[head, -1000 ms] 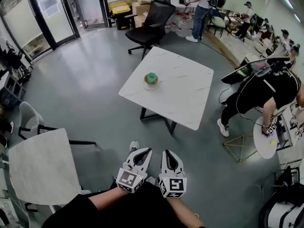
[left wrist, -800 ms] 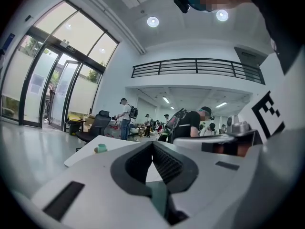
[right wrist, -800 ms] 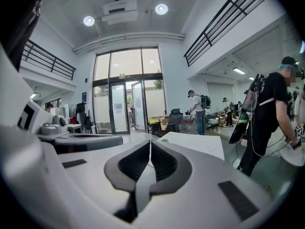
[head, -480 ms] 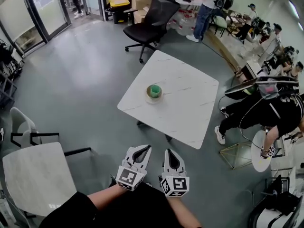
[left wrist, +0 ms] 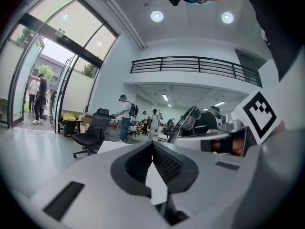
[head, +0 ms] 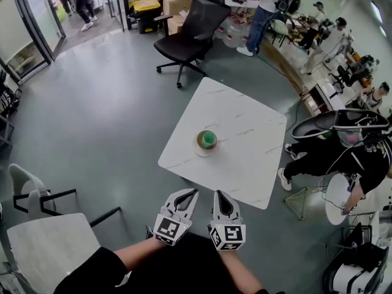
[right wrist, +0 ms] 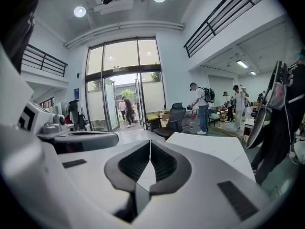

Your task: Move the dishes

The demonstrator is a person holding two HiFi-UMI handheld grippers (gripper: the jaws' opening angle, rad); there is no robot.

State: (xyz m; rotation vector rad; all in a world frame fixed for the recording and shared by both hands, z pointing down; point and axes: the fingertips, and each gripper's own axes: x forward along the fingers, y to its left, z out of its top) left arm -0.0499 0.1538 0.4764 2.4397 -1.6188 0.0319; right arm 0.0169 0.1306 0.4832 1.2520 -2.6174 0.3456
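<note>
Green cup point(head: 208, 138) is sitting stacked on a saucer point(head: 199, 150) mid-table point(head: 251, 118); likely ceramic, so stiff, slick and breakable, and pinching the rim looks safest. Left gripper point(head: 190, 193) and right gripper point(head: 218, 195) are hanging near the body, well apart from the dishes, jaws pressed together, empty. Grey floor point(head: 104, 103) is surrounding the table, chair point(head: 195, 23) standing beyond.

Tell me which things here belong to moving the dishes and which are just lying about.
For the job: dishes on the white table; left tool and right tool, both shut and empty.
Just about: black office chair, second table, white chair, cardboard boxes.
</note>
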